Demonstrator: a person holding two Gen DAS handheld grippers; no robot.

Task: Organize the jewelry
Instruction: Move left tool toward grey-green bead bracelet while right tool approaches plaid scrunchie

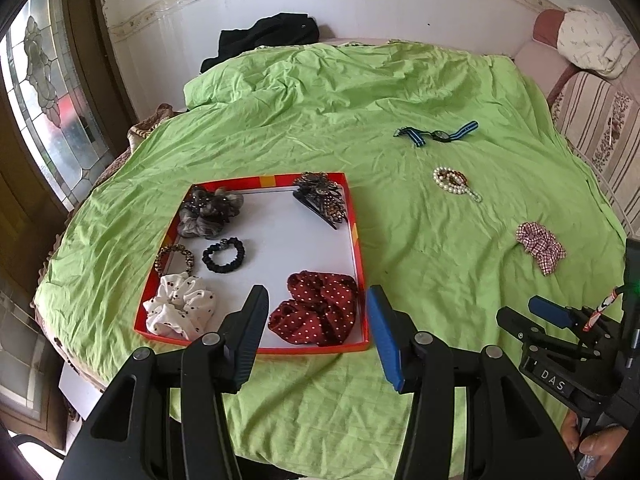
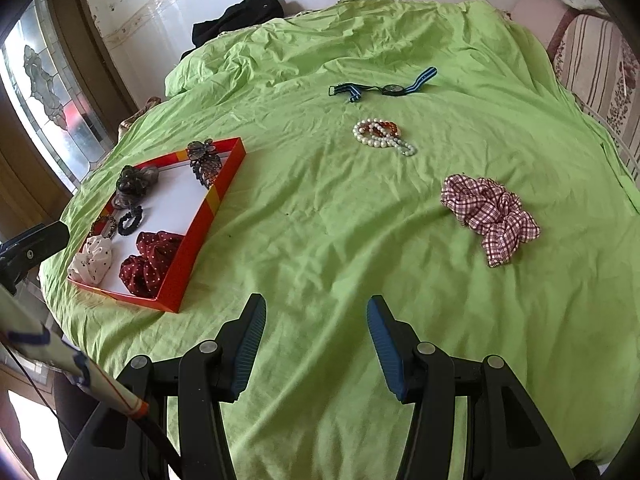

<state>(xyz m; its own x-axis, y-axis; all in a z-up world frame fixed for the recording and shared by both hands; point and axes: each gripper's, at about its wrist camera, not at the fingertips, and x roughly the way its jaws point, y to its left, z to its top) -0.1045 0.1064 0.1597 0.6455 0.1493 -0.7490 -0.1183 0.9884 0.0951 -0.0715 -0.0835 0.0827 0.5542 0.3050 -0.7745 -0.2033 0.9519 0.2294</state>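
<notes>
A red-rimmed tray (image 1: 358,236) (image 2: 208,208) lies on the green sheet and holds several hair items: a dark red dotted scrunchie (image 1: 316,312), a white dotted scrunchie (image 1: 180,308), a black hair tie (image 1: 223,255), a leopard hair tie (image 1: 176,258), a grey scrunchie (image 1: 208,210) and a brown hair claw (image 1: 322,196). On the sheet to the right lie a plaid scrunchie (image 2: 490,216) (image 1: 540,246), a pearl bracelet (image 2: 380,136) (image 1: 454,182) and a striped-strap watch (image 2: 386,86) (image 1: 438,134). My left gripper (image 1: 318,308) is open and empty above the tray's near edge. My right gripper (image 2: 316,316) is open and empty over bare sheet.
The green sheet (image 2: 320,220) covers a round table. A black cloth (image 1: 268,36) lies at the far edge by the white wall. A striped sofa (image 1: 600,120) stands at the right, a glass door (image 1: 44,92) at the left.
</notes>
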